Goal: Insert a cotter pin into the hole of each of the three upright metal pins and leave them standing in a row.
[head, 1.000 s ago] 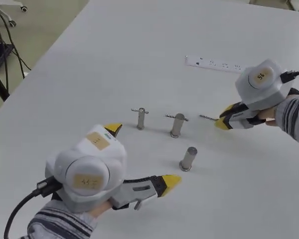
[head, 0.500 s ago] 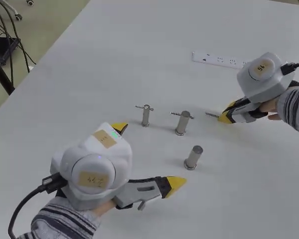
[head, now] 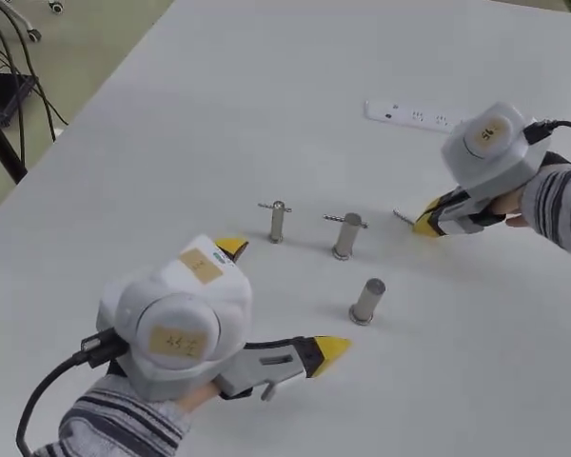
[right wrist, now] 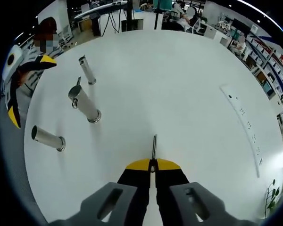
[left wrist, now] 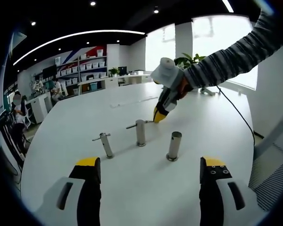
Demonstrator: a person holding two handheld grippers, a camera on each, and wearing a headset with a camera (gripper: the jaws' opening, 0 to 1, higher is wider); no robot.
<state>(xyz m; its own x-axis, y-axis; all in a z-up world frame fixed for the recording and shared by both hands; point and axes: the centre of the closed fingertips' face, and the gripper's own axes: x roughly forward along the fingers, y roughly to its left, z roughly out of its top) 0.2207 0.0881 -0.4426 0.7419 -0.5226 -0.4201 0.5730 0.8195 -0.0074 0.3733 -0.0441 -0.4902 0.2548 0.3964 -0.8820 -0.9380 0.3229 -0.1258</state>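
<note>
Since 1.0 s ago the right gripper [head: 424, 225] has been turned a little. The cotter pin [head: 403, 217] clenched between its jaws, then nearly level across the head view, is now angled more steeply. The 3 metal pins have not been shifted on the table [head: 219, 114], and the left gripper [head: 281, 297] is held much as it was, jaws spread wide and grasping nothing.

2 of the 3 are done: a cotter is seen through the end pin [head: 277, 221] and through the middle pin [head: 345, 235]. The bare pin [head: 367, 299] stands nearer the person, out of line with the other 2. A power strip [head: 414, 116] lies well beyond.

The step in hand is judged to be carrying the last cotter to the bare pin. In the right gripper view the cotter is seen projecting straight ahead from the closed jaw tips, so its free end is well placed for threading. The hole cannot be made out at this size. The pin should probably be steadied by the left gripper low on its shaft, the cotter levelled and fed in squarely. Side force should be avoided, since the pin looks easily toppled. Afterwards it would need to be slid into the row.
</note>
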